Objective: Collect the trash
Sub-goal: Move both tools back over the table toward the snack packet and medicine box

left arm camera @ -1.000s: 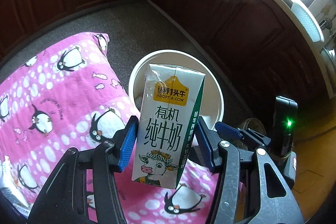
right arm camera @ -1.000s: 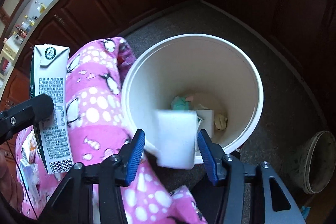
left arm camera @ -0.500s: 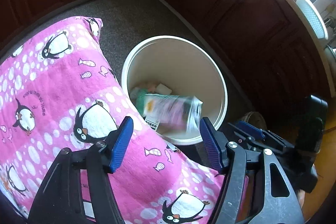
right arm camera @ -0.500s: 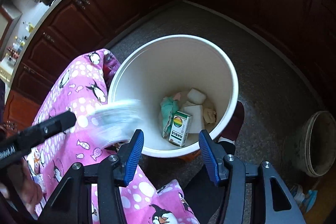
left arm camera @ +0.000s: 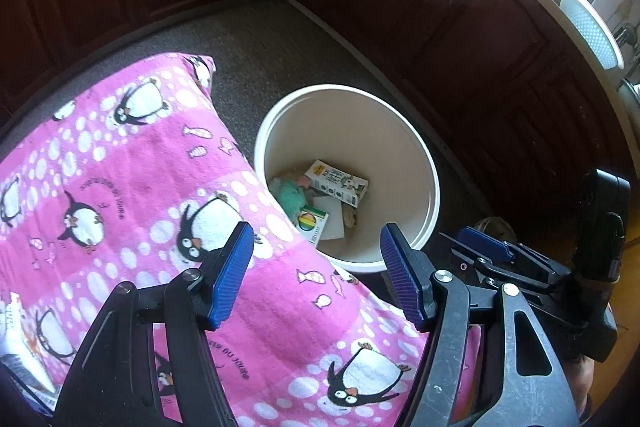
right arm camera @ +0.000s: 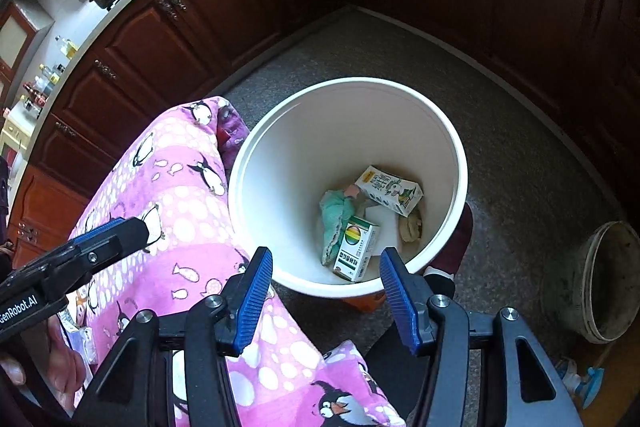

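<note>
White bucket [left arm camera: 430, 183] holds the milk carton [left arm camera: 337, 182], lying flat on the trash; the left gripper [left arm camera: 316, 275], its jaws just opened, hangs empty above the pink penguin cloth [left arm camera: 140, 167]. From the right wrist, the right gripper [right arm camera: 326, 297] gapes empty over the bucket [right arm camera: 460, 163], carton [right arm camera: 390, 190] and green box [right arm camera: 356, 245] inside.

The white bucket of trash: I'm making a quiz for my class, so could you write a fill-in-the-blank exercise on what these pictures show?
1. The milk carton lies inside the white ____.
2. Beside the bucket, the pink blanket is printed with ____.
3. The left tool has just been opening, and between its blue pads there is ____.
4. The small box with rainbow stripes leans on a crumpled ____ cloth.

Missing words: bucket; penguins; nothing; green
</note>
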A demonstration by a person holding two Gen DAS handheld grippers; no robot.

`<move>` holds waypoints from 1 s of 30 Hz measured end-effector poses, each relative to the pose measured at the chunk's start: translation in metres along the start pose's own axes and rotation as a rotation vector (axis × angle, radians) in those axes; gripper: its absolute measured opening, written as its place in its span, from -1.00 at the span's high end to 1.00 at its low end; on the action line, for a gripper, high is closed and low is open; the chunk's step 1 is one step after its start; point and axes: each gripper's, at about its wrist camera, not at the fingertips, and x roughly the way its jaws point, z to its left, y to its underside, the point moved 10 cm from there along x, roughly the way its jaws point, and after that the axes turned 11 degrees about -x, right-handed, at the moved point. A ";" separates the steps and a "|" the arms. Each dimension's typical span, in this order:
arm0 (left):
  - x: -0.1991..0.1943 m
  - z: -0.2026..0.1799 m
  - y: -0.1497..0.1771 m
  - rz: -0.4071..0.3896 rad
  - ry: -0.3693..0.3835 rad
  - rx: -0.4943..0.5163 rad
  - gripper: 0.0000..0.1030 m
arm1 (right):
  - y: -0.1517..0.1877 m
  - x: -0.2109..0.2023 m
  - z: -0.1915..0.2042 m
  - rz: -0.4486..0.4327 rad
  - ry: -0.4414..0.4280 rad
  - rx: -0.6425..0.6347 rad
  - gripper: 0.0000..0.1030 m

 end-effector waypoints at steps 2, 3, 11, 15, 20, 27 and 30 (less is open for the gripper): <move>-0.005 0.002 -0.001 -0.015 -0.008 0.002 -0.26 | 0.000 -0.001 0.002 -0.001 0.005 -0.005 -0.05; -0.007 0.002 -0.001 -0.019 -0.010 0.001 -0.26 | 0.000 -0.003 0.003 -0.004 0.007 -0.007 -0.05; -0.020 0.016 -0.001 -0.056 -0.049 -0.002 -0.26 | -0.002 -0.012 0.014 -0.022 0.022 -0.032 -0.09; -0.028 0.022 0.001 -0.072 -0.052 -0.010 -0.26 | -0.002 -0.018 0.024 -0.032 0.020 -0.055 -0.10; -0.044 0.029 0.002 -0.099 -0.066 -0.012 -0.26 | -0.004 -0.024 0.037 -0.045 0.018 -0.078 -0.11; -0.067 0.047 0.006 -0.142 -0.093 -0.024 -0.26 | -0.006 -0.031 0.059 -0.062 0.011 -0.116 -0.14; -0.076 0.054 0.010 -0.155 -0.099 -0.029 -0.26 | -0.006 -0.035 0.072 -0.069 0.002 -0.137 -0.15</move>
